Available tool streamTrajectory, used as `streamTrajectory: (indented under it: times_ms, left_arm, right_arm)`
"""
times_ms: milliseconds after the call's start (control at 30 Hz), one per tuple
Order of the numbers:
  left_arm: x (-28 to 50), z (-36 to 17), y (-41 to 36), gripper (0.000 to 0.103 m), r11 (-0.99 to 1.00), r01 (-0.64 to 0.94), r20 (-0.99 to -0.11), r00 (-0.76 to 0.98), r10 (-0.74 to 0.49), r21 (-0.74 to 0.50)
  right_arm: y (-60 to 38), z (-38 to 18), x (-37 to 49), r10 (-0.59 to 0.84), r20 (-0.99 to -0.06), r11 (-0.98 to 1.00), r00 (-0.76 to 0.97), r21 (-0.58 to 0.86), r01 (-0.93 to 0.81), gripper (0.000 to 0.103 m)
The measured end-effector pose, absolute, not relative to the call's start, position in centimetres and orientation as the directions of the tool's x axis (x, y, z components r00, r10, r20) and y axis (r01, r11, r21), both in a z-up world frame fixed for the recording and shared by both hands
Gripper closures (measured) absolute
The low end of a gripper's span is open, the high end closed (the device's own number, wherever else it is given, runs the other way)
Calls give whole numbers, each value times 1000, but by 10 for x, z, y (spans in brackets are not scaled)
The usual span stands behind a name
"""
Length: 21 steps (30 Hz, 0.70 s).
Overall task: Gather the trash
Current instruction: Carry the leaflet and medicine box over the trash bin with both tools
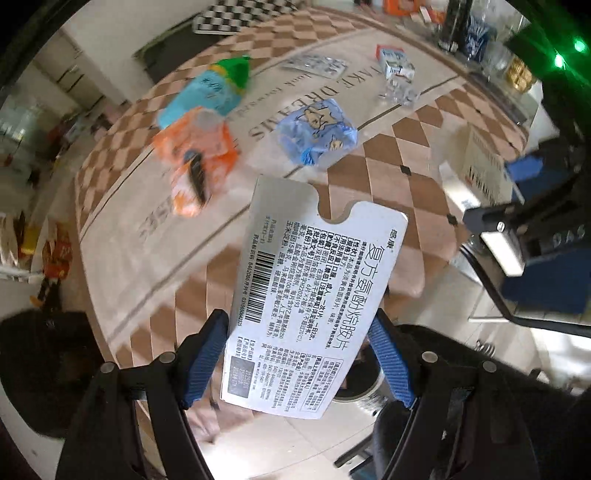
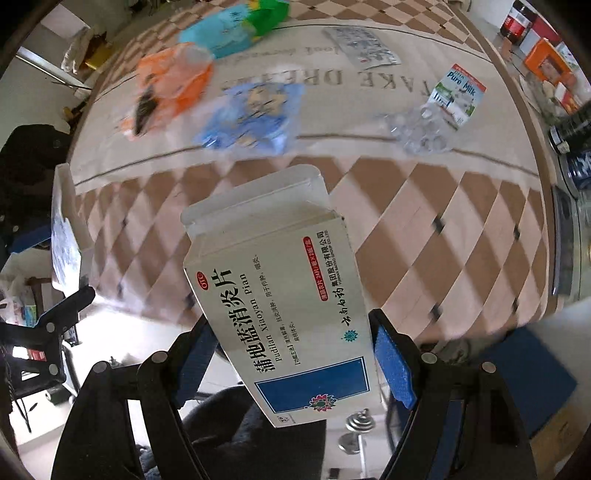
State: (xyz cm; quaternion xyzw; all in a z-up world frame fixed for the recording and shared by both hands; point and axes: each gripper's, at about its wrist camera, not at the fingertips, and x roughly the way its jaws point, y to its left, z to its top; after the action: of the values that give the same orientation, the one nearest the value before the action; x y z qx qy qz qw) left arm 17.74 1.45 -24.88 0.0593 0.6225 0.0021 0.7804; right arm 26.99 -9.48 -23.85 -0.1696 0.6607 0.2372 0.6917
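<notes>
Two grippers raised above the checkered table (image 2: 424,206), left gripper (image 1: 299,363) clenching a flat medicine card (image 1: 314,288), right gripper (image 2: 295,363) clamped around an opened white medicine box (image 2: 284,314), wrappers littering the tabletop beyond.

Two medicine boxes, one flat white (image 1: 295,295), one blue-and-white (image 2: 291,317); four wrappers: orange (image 2: 173,85), teal-green (image 2: 229,29), blue (image 2: 255,114), silver (image 2: 362,46); one milk carton (image 2: 458,96); one clear plastic tray (image 2: 421,129).

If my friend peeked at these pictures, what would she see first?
Two medicine boxes, one gripped in each gripper: a flat white box with a barcode in the left gripper, and an open box with a blue patch in the right gripper. Behind them, bright wrappers lie on the checkered table: an orange bag and a blue one.
</notes>
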Motion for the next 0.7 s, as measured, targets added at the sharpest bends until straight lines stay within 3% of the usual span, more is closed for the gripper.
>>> streamTrajectory:
  times_ms: [233, 367, 533, 700]
  left_arm:
    - [85, -264, 41, 28, 998, -70, -965, 263, 20, 1]
    - [38, -291, 49, 28, 977, -178, -971, 228, -76, -118]
    - [-7, -373, 74, 28, 830, -435, -937, 160, -311, -349]
    - [-27, -483, 90, 28, 664, -623, -888, 119, -443, -415]
  right_arm:
    - [-101, -257, 169, 119, -993, 862, 1, 103, -496, 22]
    - [-111, -292, 115, 114, -992, 892, -61, 129, -434, 22]
    - [-120, -364, 73, 125, -978, 926, -169, 176, -334, 22]
    - [-127, -458, 59, 137, -960, 953, -242, 195, -233, 22]
